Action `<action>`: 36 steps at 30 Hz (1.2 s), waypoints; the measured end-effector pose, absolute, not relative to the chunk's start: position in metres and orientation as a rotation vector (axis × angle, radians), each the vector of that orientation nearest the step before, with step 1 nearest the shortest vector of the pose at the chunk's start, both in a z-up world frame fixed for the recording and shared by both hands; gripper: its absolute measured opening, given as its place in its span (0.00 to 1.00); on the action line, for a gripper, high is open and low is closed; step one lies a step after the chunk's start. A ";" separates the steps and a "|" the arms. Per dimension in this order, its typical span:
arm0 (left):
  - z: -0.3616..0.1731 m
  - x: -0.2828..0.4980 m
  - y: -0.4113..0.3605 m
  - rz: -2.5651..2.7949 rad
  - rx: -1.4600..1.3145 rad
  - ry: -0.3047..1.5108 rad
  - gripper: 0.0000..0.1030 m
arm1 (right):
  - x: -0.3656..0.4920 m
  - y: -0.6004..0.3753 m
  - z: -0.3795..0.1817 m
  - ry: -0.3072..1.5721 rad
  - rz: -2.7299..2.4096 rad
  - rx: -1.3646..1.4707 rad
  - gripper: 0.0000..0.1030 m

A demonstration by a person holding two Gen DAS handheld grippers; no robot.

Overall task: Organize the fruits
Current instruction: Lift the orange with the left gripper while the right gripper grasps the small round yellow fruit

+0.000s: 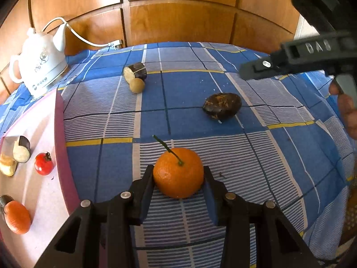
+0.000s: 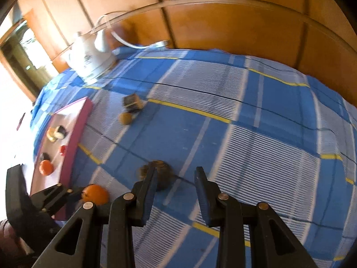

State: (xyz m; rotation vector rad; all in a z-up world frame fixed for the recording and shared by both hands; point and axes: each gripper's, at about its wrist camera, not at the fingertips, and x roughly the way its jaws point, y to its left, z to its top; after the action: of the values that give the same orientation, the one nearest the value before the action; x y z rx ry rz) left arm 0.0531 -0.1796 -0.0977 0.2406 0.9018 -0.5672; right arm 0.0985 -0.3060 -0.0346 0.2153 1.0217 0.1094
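Covering the surface (image 1: 223,84) is a blue checked cloth with yellow lines, backed by wooden wall panels (image 1: 178,17). A white kettle (image 1: 40,64) is set at its far left corner, beside a pink-edged tray (image 1: 44,134) bearing fruit pieces. The orange (image 1: 178,173) is clamped by the left tongs (image 1: 178,185) on the cloth. The right tongs (image 2: 175,176) are held apart with nothing between them, just beside a dark fruit (image 2: 164,174)
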 end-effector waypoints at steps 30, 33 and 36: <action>-0.100 0.049 -0.172 -0.591 0.196 0.868 0.40 | 0.185 -0.212 -0.067 1.138 0.246 -0.039 0.23; -0.098 0.051 -0.173 -0.590 0.197 0.878 0.40 | 0.162 -0.224 -0.058 1.123 0.237 -0.035 0.23; -0.097 0.053 -0.174 -0.590 0.207 0.890 0.40 | 0.139 -0.245 -0.048 1.096 0.187 -0.018 0.23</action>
State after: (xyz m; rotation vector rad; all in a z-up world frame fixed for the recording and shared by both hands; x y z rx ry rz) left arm 0.0533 -0.1743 -0.0968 0.2072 0.8901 -0.5904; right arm 0.1389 -0.2453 -0.0475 -0.0176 1.0958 0.1870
